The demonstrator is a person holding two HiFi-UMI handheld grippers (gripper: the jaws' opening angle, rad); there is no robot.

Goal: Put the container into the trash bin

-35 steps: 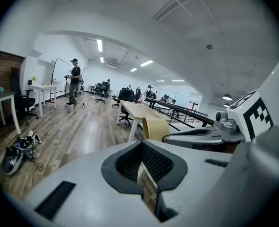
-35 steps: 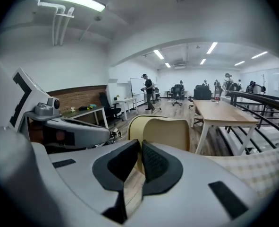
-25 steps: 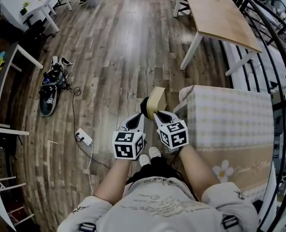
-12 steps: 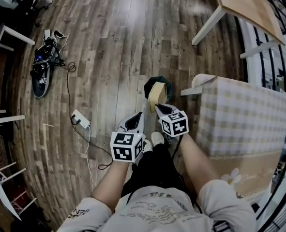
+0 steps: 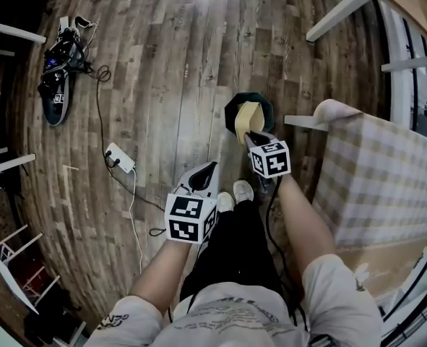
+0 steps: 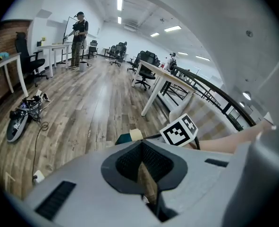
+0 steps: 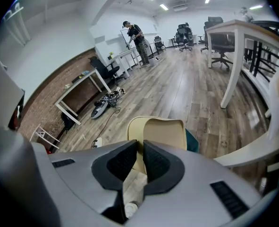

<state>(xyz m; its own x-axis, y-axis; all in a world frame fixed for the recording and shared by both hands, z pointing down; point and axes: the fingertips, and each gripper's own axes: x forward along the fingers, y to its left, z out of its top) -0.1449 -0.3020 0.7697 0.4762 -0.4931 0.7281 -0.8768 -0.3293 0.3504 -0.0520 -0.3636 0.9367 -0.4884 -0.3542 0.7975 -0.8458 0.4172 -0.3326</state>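
A beige container (image 5: pixel 247 117) stands tilted in the mouth of a dark green trash bin (image 5: pixel 231 108) on the wooden floor. My right gripper (image 5: pixel 253 136) is just behind the bin. Its jaws are opening, and the container's wall (image 7: pixel 160 131) still sits between the pads. The bin's teal rim (image 7: pixel 193 141) shows behind the container. My left gripper (image 5: pixel 207 170) hangs lower left of the bin, apart from it, shut and empty (image 6: pixel 141 148). From the left gripper view, the bin (image 6: pixel 121 139) and the container's edge (image 6: pixel 136 135) lie beyond the jaws.
A table with a checked cloth (image 5: pixel 386 172) stands right beside the bin. A white power strip (image 5: pixel 119 157) with a cable lies left, a dark heap of gear (image 5: pixel 56 85) farther left. My shoes (image 5: pixel 235 192) are behind the bin. A person (image 6: pixel 78 39) stands far off.
Both grippers have sunk toward the floor. The right one carried the container from above the bin down into its mouth. The left one stayed beside it, lower left.
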